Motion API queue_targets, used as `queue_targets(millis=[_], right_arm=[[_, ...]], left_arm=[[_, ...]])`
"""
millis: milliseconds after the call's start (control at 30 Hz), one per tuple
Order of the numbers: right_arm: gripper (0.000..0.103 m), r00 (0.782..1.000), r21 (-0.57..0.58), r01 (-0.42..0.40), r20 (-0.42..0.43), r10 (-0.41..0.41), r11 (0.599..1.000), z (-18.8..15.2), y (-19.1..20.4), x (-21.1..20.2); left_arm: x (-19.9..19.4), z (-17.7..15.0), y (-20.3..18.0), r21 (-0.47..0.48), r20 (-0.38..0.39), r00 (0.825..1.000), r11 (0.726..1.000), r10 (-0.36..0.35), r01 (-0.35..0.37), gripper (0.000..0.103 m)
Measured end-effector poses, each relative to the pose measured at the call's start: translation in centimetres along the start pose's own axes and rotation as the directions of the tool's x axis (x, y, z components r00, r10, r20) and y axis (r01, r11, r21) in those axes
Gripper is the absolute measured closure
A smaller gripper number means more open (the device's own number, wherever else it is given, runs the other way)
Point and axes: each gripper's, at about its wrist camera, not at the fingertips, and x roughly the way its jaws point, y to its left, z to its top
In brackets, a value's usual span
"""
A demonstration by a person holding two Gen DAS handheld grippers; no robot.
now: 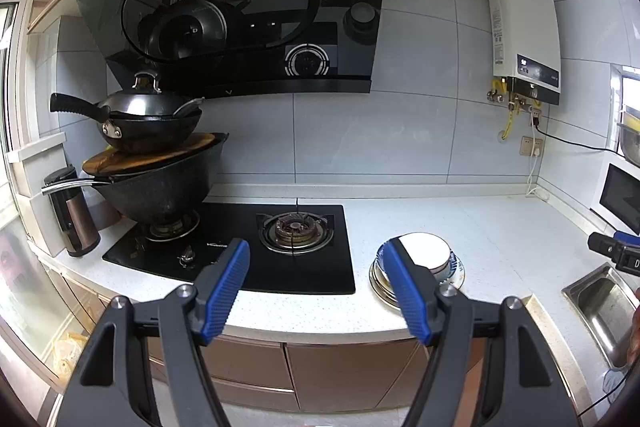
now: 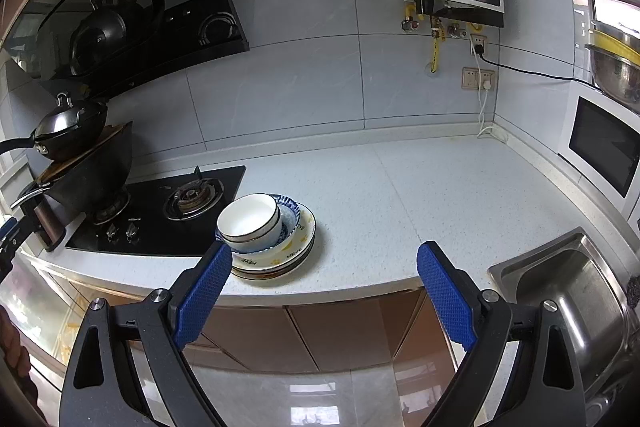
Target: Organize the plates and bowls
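Observation:
A white bowl (image 2: 248, 217) sits tilted inside a blue-patterned bowl (image 2: 290, 213), on a stack of plates (image 2: 296, 253) near the counter's front edge, right of the stove. The stack also shows in the left wrist view (image 1: 452, 273), partly hidden by one finger. My left gripper (image 1: 316, 251) is open and empty, held off the counter's front edge, left of the stack. My right gripper (image 2: 324, 255) is open and empty, off the counter's front edge, with the stack just behind its left finger (image 2: 204, 291).
A black gas stove (image 1: 240, 247) holds stacked woks (image 1: 156, 163) on its left burner. A kettle (image 1: 72, 211) stands far left. A steel sink (image 2: 568, 291) lies right. A microwave (image 2: 604, 143) stands at the back right. The white counter (image 2: 420, 179) runs behind the stack.

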Motion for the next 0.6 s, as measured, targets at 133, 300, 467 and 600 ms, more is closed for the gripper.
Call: queue_targets(millis=[133, 300, 467, 600], right_arm=[[0.012, 1.0, -0.006, -0.002, -0.002, 0.002, 1.0, -0.1, 0.1, 0.0], [0.012, 1.0, -0.012, -0.004, -0.005, 0.004, 1.0, -0.2, 0.3, 0.0], [0.012, 1.0, -0.021, -0.004, -0.002, 0.004, 1.0, -0.2, 0.5, -0.1], [0.012, 1.0, -0.026, -0.002, -0.002, 0.002, 1.0, -0.2, 0.4, -0.2]], left_arm=[[0.1, -0.1, 0.2, -0.02, -0.01, 1.0, 1.0, 0.0, 0.0, 0.035], [0.4, -0.3, 0.3, -0.032, -0.018, 1.0, 0.999, 0.012, -0.013, 0.035], [0.9, -0.3, 0.1, -0.025, -0.029, 0.999, 0.999, 0.028, -0.028, 0.035], [1.3, -0.4, -0.1, -0.019, -0.046, 0.998, 0.999, 0.037, -0.038, 0.035]])
